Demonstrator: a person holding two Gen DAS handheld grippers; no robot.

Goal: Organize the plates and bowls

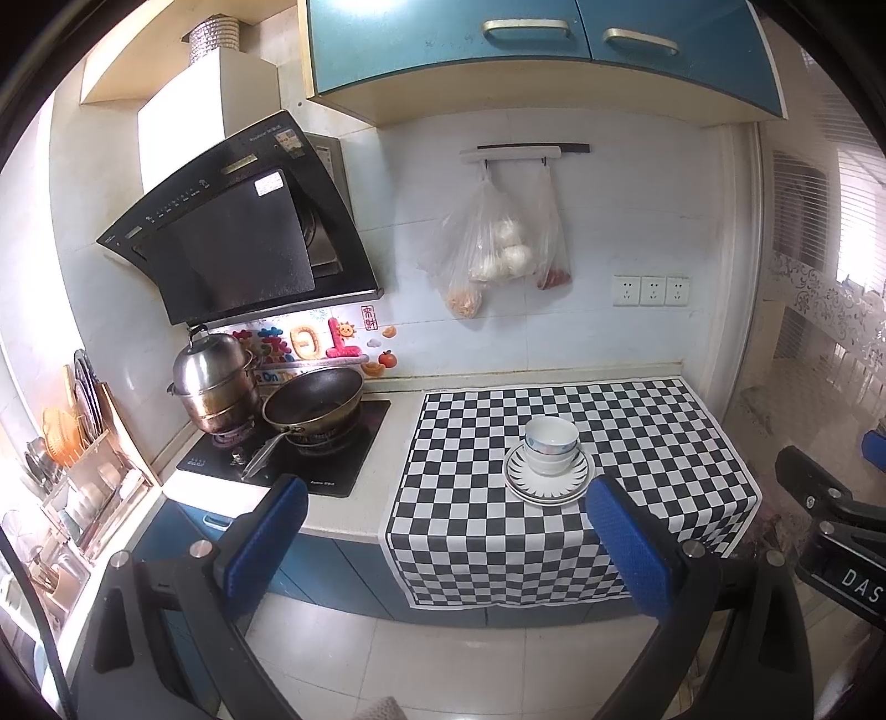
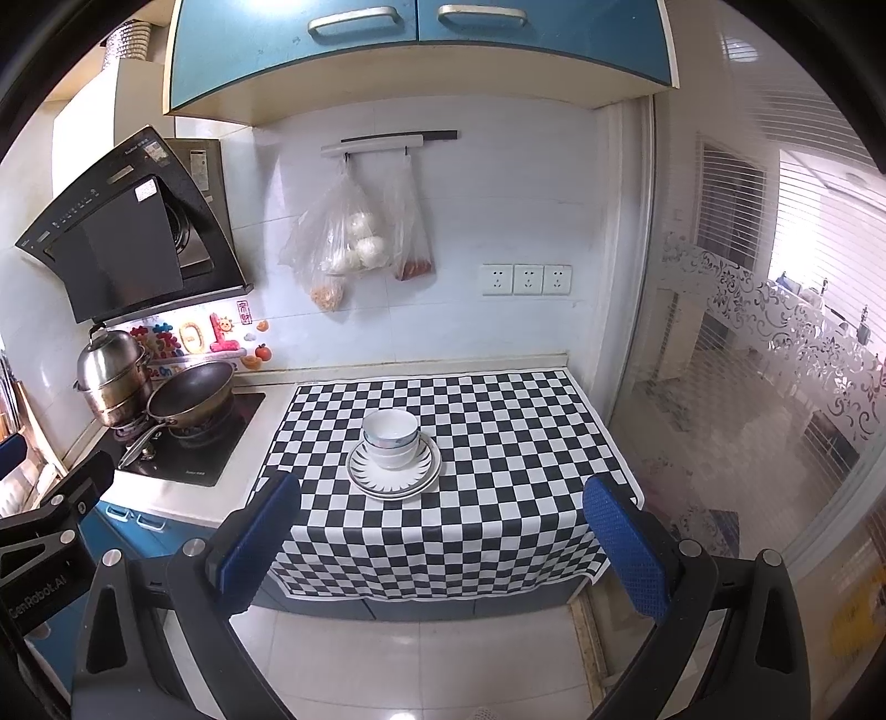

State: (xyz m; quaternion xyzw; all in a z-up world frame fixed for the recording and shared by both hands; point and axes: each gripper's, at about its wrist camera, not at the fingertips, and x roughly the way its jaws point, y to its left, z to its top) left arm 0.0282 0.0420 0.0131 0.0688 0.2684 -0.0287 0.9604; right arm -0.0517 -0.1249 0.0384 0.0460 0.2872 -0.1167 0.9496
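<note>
Left wrist view first: the left gripper (image 1: 448, 531) hangs back from the counter over the floor, its blue-padded fingers (image 1: 628, 545) spread wide with nothing between them. Ahead, on the checkered cloth (image 1: 664, 437) covering the countertop, the stacked bowls (image 1: 550, 446) sit nested one in another, upright, resting in the middle of the stacked plates (image 1: 545, 484) with their dark ray pattern around the rim. The pile stands roughly central on the cloth, well clear of its edges.

Over to the right wrist view, and the right gripper (image 2: 443, 531) is likewise held off the counter, tongs apart and empty, the bowls (image 2: 392, 440) and plates (image 2: 426, 471) framed between its fingers from afar. The other gripper's black body pokes in at the far left.

To the left of the cloth, a dark wok (image 2: 191, 390) sits on the black stovetop (image 2: 221, 448), touching or just beside a steel steamer pot (image 2: 111, 376) under the slanted range hood (image 2: 133, 232). On the tiled wall above the cloth, plastic bags (image 2: 346, 243) hang from a rail, with three wall sockets (image 2: 526, 278) to their right and blue cabinets (image 2: 415, 50) overhead.
</note>
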